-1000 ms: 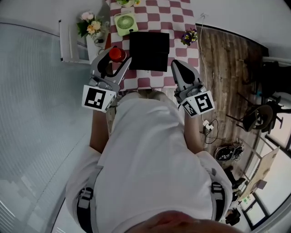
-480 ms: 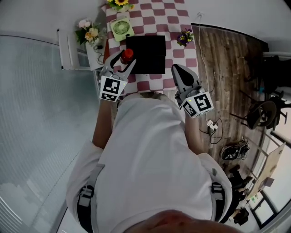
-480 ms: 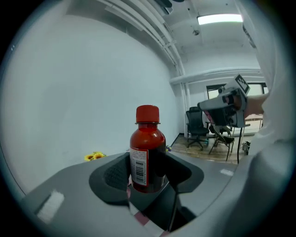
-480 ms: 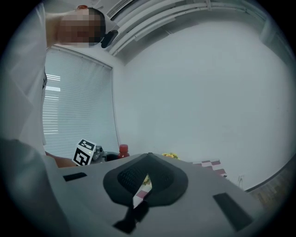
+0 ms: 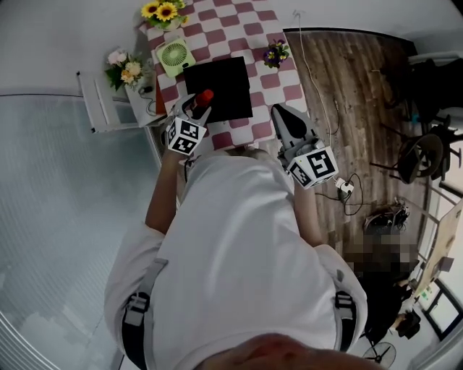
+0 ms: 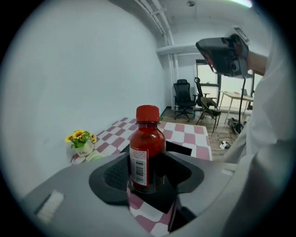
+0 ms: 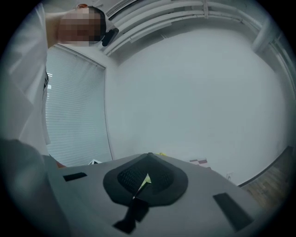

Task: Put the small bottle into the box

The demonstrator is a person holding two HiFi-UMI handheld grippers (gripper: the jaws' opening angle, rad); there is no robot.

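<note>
A small red bottle (image 6: pixel 147 148) with a red cap and a white label stands upright between the jaws of my left gripper (image 6: pixel 149 178), which is shut on it. In the head view the bottle (image 5: pixel 205 96) hangs at the left edge of the black box (image 5: pixel 218 87) on the checkered table (image 5: pixel 271 76). My right gripper (image 5: pixel 282 114) is shut and empty, held off the table's near right corner. In its own view the right gripper (image 7: pixel 144 179) has its pads touching and faces a bare wall.
A green fan (image 5: pixel 173 54), sunflowers (image 5: pixel 160 10) and a purple flower pot (image 5: pixel 275 53) stand on the table around the box. Pink flowers (image 5: pixel 121 66) and a white rack (image 5: pixel 94 101) are to the left. Wooden floor with a power strip (image 5: pixel 345 188) lies to the right.
My left gripper has carried the bottle forward and to the right, from beside the box to its left edge. The right gripper has stayed shut and in much the same place.
</note>
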